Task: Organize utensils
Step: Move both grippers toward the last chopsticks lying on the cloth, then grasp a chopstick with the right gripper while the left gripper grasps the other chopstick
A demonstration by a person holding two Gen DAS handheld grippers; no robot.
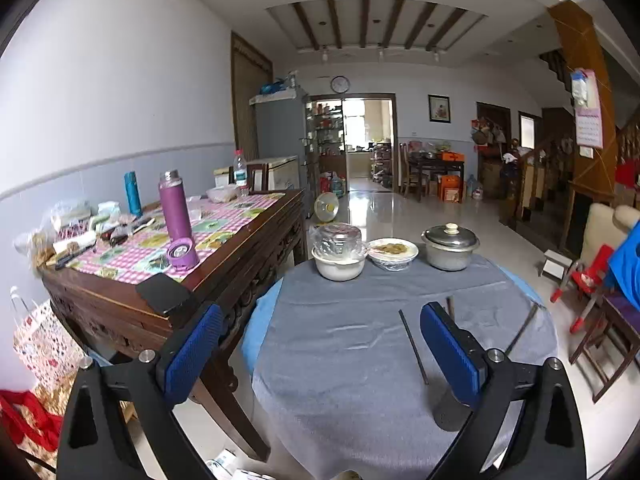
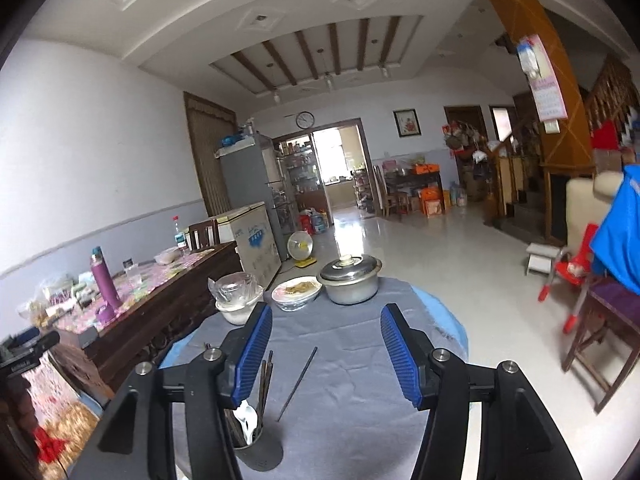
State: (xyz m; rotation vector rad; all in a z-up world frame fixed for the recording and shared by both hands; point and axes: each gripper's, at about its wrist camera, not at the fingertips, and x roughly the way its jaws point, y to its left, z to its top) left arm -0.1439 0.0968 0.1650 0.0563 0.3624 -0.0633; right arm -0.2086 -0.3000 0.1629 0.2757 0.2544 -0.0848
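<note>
Grey cloth covers the round counter (image 2: pixel 360 420); one chopstick (image 2: pixel 298 384) lies loose near the holder (image 2: pixel 248 436), which already has several. Best come down along its length, pinch mid-shaft, then stand it in. Right gripper (image 2: pixel 326 354) hovers with jaws spread, holding nothing; left gripper (image 1: pixel 320 354) likewise wide and empty

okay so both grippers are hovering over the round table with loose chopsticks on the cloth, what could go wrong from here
1. The utensil holder stands near the table's front edge, right under the right gripper's left finger; a low sweep could tip it over.
2. The loose chopstick lies flat on the wrinkled grey cloth; pinching it may bunch the fabric or roll it away.
3. Another chopstick lies near the table's right rim and might slide off if nudged.
</note>
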